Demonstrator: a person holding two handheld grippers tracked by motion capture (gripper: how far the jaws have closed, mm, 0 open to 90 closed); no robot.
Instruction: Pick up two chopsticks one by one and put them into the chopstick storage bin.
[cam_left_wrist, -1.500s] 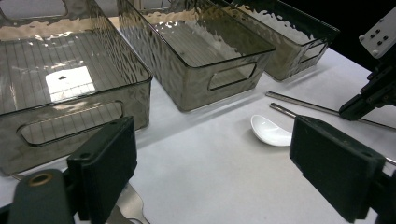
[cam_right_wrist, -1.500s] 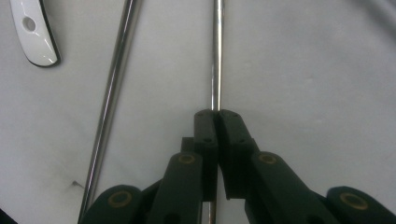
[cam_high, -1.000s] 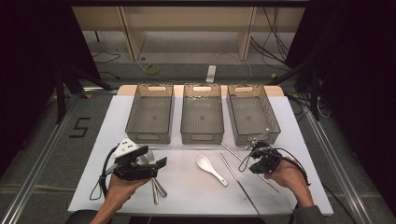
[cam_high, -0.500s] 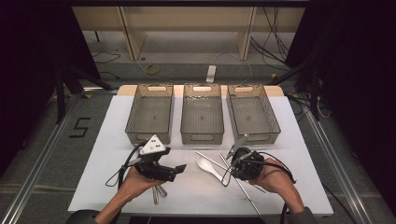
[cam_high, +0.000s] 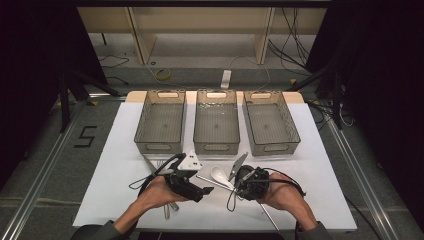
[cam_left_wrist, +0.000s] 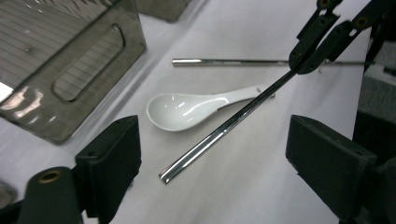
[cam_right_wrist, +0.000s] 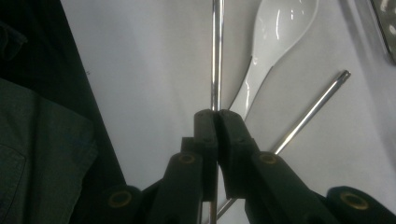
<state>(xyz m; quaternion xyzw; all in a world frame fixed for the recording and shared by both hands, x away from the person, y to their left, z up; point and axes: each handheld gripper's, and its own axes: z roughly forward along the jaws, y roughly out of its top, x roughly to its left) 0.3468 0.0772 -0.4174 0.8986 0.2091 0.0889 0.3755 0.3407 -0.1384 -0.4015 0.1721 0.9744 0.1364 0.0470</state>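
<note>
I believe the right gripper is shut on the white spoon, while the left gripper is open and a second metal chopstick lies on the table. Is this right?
Not quite. The right gripper is shut on a metal chopstick, not on the white spoon, which lies on the table beside it; the right gripper view shows this. The rest holds: the left gripper is open, and a second chopstick lies on the table.

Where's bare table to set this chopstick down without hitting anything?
Free: the white table right of the right hand-held gripper, below the right bin; also the strip left of the left bin. Crowded: the middle, around the white spoon, loose chopstick and left hand-held gripper.
</note>
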